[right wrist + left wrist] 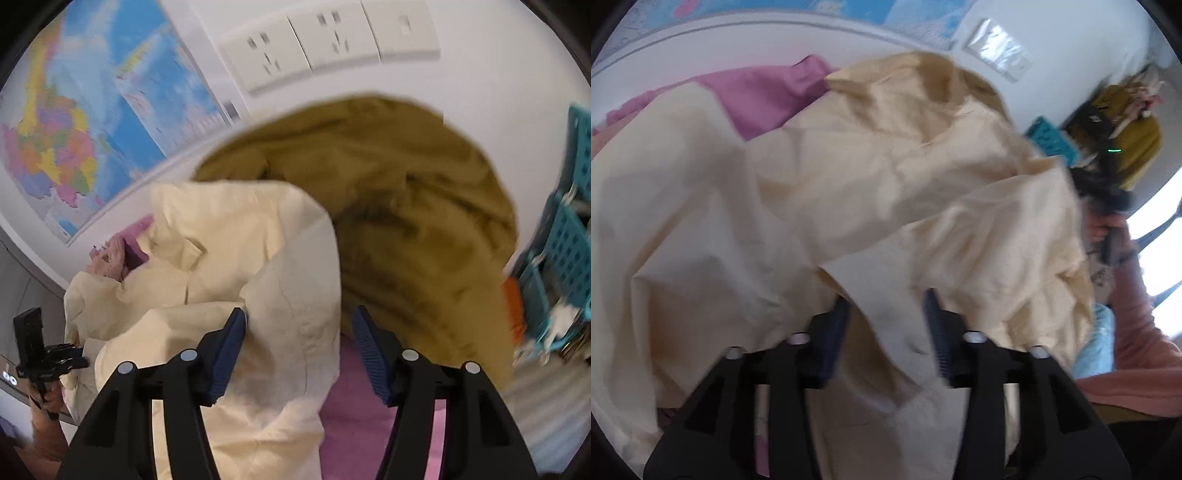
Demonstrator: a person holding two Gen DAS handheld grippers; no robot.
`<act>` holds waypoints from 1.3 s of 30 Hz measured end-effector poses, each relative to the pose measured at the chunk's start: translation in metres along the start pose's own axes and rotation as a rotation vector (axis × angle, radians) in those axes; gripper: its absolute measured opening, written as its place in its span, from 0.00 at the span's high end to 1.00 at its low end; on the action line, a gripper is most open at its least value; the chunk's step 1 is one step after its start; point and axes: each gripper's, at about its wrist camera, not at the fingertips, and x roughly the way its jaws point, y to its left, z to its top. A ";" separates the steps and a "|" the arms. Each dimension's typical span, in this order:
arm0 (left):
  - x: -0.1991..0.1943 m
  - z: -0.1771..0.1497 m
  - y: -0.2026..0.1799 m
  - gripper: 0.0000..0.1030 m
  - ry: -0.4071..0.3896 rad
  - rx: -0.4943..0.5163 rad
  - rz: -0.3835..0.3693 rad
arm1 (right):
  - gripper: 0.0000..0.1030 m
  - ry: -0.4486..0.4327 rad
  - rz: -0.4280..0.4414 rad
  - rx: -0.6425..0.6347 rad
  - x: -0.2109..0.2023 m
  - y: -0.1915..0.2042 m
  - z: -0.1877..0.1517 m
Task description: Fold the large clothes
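Note:
A large cream garment (849, 192) lies crumpled in loose folds over most of the left wrist view. My left gripper (886, 332) stands open, with a fold of the cream cloth lying slack between its blue pads (834, 332). In the right wrist view the same cream garment (229, 258) bunches up at the left and middle. My right gripper (299, 354) is open too; cream cloth hangs between its fingers (369, 354), and pink fabric (354, 406) shows beneath. Each gripper appears in the other's view, at the far edge, held by a hand.
A purple-pink cloth (764, 96) lies behind the cream one. An olive-brown garment (406, 206) is heaped at the right, beside a teal lattice basket (569, 236). A wall with sockets (332, 44) and a coloured map (92, 122) stands close behind. A pink sleeve (1137, 332) is at the right.

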 end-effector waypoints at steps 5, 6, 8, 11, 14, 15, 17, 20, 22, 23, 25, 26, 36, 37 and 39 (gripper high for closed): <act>0.003 -0.003 -0.030 0.12 -0.003 0.178 -0.033 | 0.94 -0.001 0.002 -0.003 0.013 -0.004 0.002; 0.008 -0.003 -0.036 0.12 0.006 0.207 -0.008 | 0.95 -0.032 0.007 0.002 0.006 -0.005 0.005; 0.025 0.003 -0.040 0.12 0.052 0.233 0.035 | 0.97 -0.096 -0.016 0.021 -0.009 -0.010 0.010; 0.054 0.013 -0.038 0.16 0.115 0.248 0.076 | 0.97 -0.162 -0.071 0.087 -0.022 -0.029 0.017; 0.081 0.024 -0.033 0.34 0.173 0.238 0.107 | 0.97 -0.114 -0.126 0.111 -0.004 -0.041 0.015; 0.087 0.028 -0.031 0.37 0.183 0.236 0.109 | 0.97 -0.097 -0.158 0.096 0.004 -0.039 0.013; 0.092 0.034 -0.029 0.55 0.191 0.239 0.115 | 0.97 -0.103 -0.160 0.105 0.007 -0.039 0.013; 0.082 0.052 -0.016 0.80 0.177 0.170 0.058 | 0.97 -0.122 -0.133 0.114 -0.003 -0.044 0.015; 0.068 0.069 0.002 0.82 0.149 0.064 0.001 | 0.97 -0.118 -0.135 0.112 -0.004 -0.043 0.017; 0.065 0.075 0.011 0.81 0.142 0.015 -0.023 | 0.97 -0.113 -0.138 0.108 -0.002 -0.041 0.018; 0.069 0.083 0.028 0.74 0.156 -0.067 0.019 | 0.96 -0.100 -0.151 0.102 0.005 -0.039 0.018; 0.072 0.082 0.027 0.70 0.170 -0.050 0.066 | 0.93 -0.089 -0.143 0.102 0.010 -0.038 0.017; 0.064 0.080 0.019 0.31 0.138 -0.030 0.135 | 0.64 -0.249 -0.113 -0.064 -0.054 0.019 0.001; 0.063 0.082 0.021 0.31 0.128 -0.036 0.131 | 0.64 -0.241 -0.078 -0.112 -0.055 0.035 -0.004; 0.060 0.082 0.025 0.31 0.118 -0.049 0.123 | 0.65 -0.160 -0.037 -0.254 -0.038 0.075 -0.020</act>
